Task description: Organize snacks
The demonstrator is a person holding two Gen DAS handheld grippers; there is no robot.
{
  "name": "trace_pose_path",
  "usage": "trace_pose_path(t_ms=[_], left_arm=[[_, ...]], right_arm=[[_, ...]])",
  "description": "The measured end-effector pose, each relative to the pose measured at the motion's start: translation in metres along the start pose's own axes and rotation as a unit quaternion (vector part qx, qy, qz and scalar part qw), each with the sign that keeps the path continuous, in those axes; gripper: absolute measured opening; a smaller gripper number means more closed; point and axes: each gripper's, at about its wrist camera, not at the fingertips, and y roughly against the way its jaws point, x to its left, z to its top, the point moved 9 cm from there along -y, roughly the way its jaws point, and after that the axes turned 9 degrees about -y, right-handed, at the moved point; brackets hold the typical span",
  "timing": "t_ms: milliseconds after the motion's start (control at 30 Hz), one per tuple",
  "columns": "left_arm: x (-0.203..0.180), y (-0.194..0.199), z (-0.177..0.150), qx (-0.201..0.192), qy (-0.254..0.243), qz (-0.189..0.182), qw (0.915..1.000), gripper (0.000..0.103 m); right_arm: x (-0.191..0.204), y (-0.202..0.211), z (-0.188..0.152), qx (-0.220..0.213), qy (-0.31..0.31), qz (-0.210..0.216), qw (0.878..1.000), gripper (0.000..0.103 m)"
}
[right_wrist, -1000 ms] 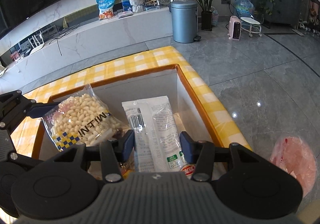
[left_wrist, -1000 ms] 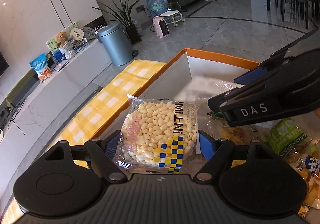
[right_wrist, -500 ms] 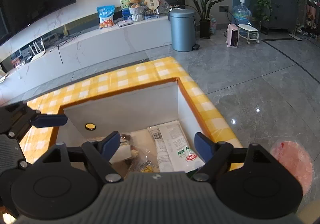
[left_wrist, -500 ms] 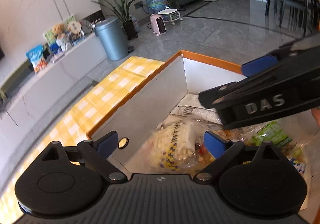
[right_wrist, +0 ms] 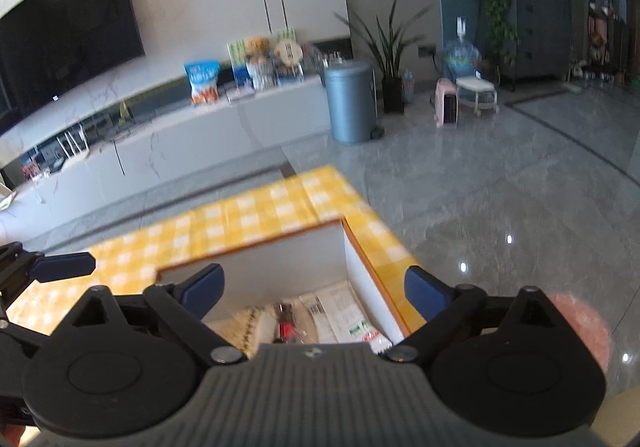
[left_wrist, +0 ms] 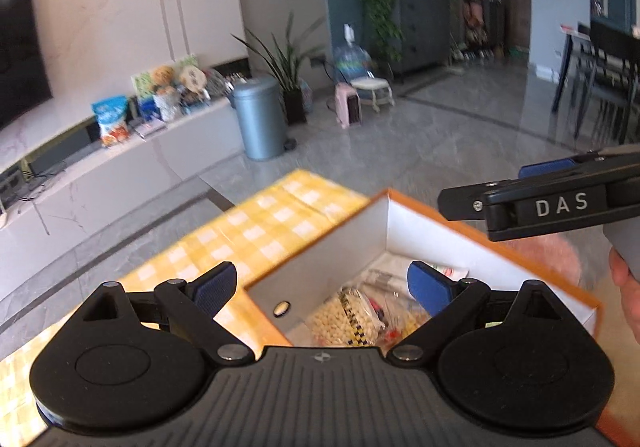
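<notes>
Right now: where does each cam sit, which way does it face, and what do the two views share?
Left wrist: on the left gripper, aimed down-forward at the orange-rimmed box; jaws open and empty, right gripper and fingers at right.
Right wrist: on the right gripper, above the same box; jaws just opened, empty, left gripper's blue pad at left.
Shared: box, snack packets, yellow checked cloth, grey bin.
</notes>
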Motion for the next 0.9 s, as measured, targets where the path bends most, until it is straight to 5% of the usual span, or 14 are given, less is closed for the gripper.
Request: trace_pose_path(t_ms=[300, 433, 767, 900], left_arm=[[0.014, 0.109, 0.017, -0.11, 0.007, 0.096, 0.9892, 0.103], [0.015, 0.145, 0.005, -0.126, 0.005, 0.147, 0.9811, 0.103], [0.024, 0.179, -0.056, -0.102, 0.079, 0.226, 0.9655, 0.103], [0.021, 0.172, -0.082, -0.082, 0.113, 0.23, 0.9631, 0.103]], right_arm=[[0.037, 0.106, 0.022, -0.145, 0.035, 0.028, 0.988, 0.1], [0.052, 0.147, 0.011, -0.192, 0.051, 0.049, 0.979, 0.1], [0.072, 0.193, -0.065, -0.179, 0.124, 0.065, 0.974, 0.1], [0.07, 0.196, -0.104, -0.165, 0.145, 0.059, 0.974, 0.1]])
